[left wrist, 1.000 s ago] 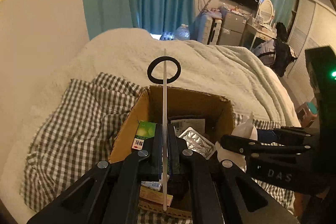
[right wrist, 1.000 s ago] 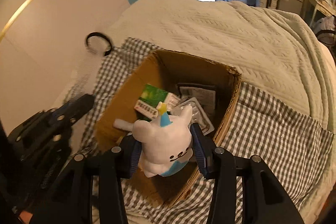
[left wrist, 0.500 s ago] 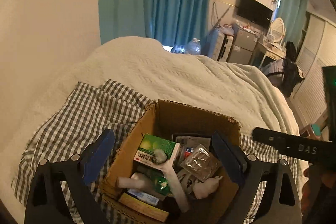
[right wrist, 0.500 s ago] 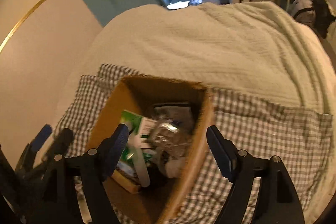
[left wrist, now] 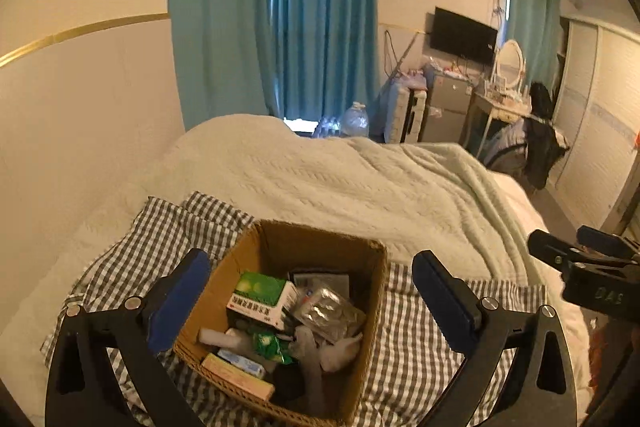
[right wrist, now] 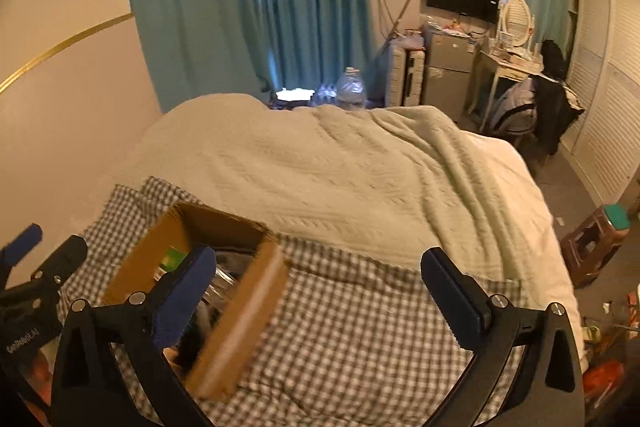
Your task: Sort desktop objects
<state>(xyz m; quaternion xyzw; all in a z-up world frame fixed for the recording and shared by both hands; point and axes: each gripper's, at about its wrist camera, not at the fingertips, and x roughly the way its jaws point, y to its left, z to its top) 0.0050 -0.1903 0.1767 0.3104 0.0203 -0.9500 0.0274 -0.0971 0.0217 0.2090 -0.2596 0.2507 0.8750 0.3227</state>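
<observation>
Change noted: a second ago the left gripper [left wrist: 308,291] pinched a thin white stick with a black ring, and the right gripper [right wrist: 316,291] pinched a white plush toy over the box [left wrist: 320,239]. Half a second ago both were already spread and empty. Now both remain spread and empty and have drawn back higher, the right one swung off to the box's right side. Judgement: both items are deposited, and with nothing loose visible on the cloth [left wrist: 120,267], the sorting appears at or near its end.

Left gripper: fingers [left wrist: 180,299] wide apart, holding nothing, poised above the box. Right gripper: fingers [right wrist: 452,291] wide apart, holding nothing, over bare cloth.

Location of task items: all inside the box, which rests on the cloth on the bed [left wrist: 340,179].

Count, left to right:
- Box: one.
- Green-and-white carton [left wrist: 262,297]: one.
- White roll [left wrist: 220,337]: one.
- Flat yellowish packs at the near edge [left wrist: 240,371]: two, as far as can be told.
- Green sachet [left wrist: 270,345]: one.
- Foil blister pack [left wrist: 330,315]: one.
- Plush toy [left wrist: 340,349]: one, partly buried.
- Remaining contents: too jumbled to count.
</observation>
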